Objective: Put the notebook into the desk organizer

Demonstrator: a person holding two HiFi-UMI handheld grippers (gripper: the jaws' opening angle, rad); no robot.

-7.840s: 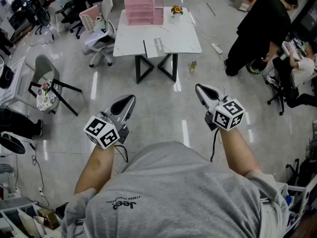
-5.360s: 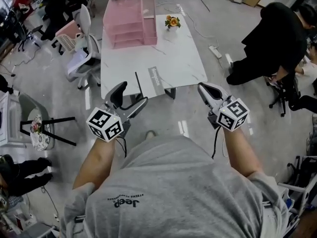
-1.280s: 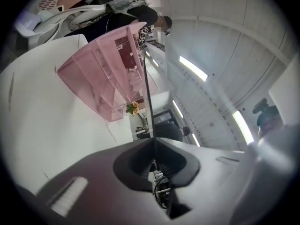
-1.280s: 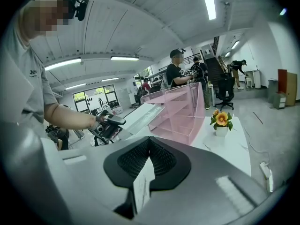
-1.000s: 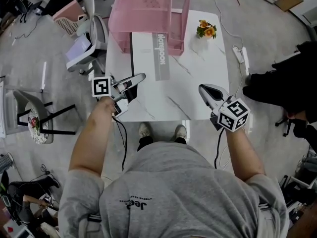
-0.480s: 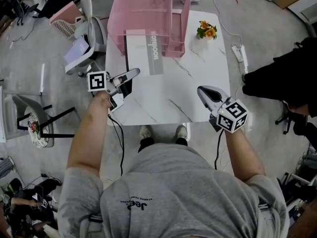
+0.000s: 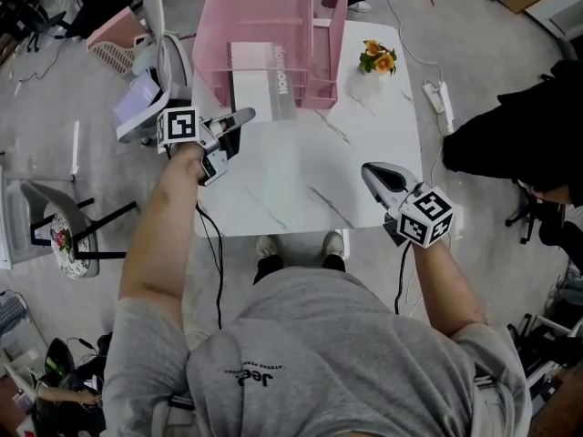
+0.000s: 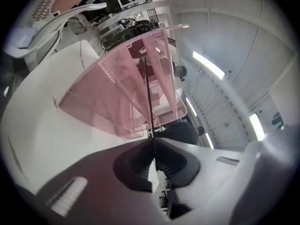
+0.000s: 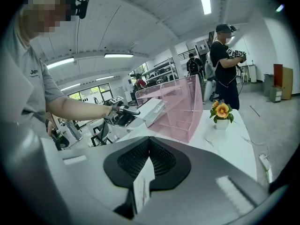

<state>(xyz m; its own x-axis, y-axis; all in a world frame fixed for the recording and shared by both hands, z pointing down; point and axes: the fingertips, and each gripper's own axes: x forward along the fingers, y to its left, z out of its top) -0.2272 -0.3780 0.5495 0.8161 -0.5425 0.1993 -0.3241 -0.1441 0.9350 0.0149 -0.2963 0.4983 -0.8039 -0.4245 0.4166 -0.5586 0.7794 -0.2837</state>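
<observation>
The white and grey notebook [image 7: 258,82] lies flat, its far part inside the pink mesh desk organizer [image 7: 305,25] at the back of the white table [image 7: 301,185]. My left gripper [image 7: 242,116] is shut on the notebook's near left edge. In the left gripper view that edge shows as a thin dark line [image 8: 147,93] running from the closed jaws [image 8: 152,142] up against the organizer [image 8: 112,97]. My right gripper [image 7: 369,169] hangs shut and empty over the table's front right. The right gripper view [image 9: 149,139] shows the notebook [image 9: 153,108] and organizer [image 9: 182,102] ahead.
A small pot of orange flowers [image 7: 381,58] stands right of the organizer. An office chair [image 7: 150,57] sits at the table's left side. A person in black [image 7: 519,144] is on the right, and a power strip [image 7: 435,98] lies on the floor.
My left gripper has moved away from me with the notebook, sliding it further into the organizer. The right gripper has barely moved.
</observation>
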